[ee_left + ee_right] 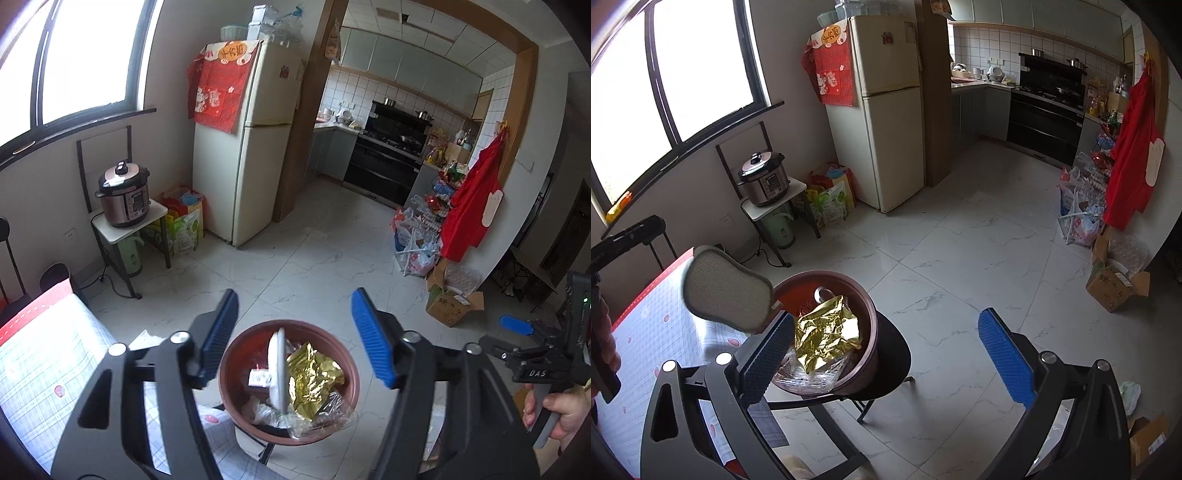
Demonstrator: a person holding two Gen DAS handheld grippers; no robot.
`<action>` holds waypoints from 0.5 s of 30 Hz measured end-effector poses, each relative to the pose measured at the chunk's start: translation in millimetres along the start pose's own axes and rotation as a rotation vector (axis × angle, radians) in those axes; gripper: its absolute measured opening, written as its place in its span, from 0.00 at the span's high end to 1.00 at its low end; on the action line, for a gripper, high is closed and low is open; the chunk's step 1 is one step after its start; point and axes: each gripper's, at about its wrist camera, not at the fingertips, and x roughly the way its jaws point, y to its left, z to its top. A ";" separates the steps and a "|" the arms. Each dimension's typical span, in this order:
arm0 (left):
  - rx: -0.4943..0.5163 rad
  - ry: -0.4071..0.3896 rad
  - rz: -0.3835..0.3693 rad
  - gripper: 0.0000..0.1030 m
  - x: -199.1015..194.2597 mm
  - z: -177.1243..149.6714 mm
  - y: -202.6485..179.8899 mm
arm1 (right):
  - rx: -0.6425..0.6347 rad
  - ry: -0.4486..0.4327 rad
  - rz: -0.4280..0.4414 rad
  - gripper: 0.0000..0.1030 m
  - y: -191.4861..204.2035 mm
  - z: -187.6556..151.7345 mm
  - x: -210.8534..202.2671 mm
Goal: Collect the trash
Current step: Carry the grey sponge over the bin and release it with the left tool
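The left hand-held gripper (295,332) stands open with nothing between its pads, above the brown bin (229,373) at lower centre. A white pad (277,369) stands on edge in the bin beside gold foil (314,380). The right hand-held gripper (886,350) is open and empty too.

**Occluded / cropped / unreadable – both wrist views**

- Brown basin (236,354): btm contents buried under gold foil wrapper (314,376) + clear plastic; near rim cut by left gripper (293,338) finger. In right view, its near-left rim is behind a finger of right gripper (886,350).
- Small label in basin (258,377): print too small to read.
- White pad (726,291): falling or resting, can't tell; edge-on in left view.
- Stool (890,354): legs mostly hidden.
- Table w/ checked cloth (44,354): cut by frame edge.
- Person's hand (561,406): partly out of frame.
- Stove-side counter items: too small to ID.
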 end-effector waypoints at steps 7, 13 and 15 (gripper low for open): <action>0.044 -0.054 -0.016 0.07 -32.7 7.8 -15.2 | 0.018 -0.011 0.013 0.06 -4.6 0.6 -8.2; 0.006 -0.055 0.004 0.06 -60.6 6.7 -5.7 | -0.002 -0.026 0.040 0.06 7.2 6.3 -19.2; -0.001 -0.062 0.021 0.06 -72.0 6.1 -4.0 | -0.018 -0.036 0.051 0.06 13.8 8.2 -26.1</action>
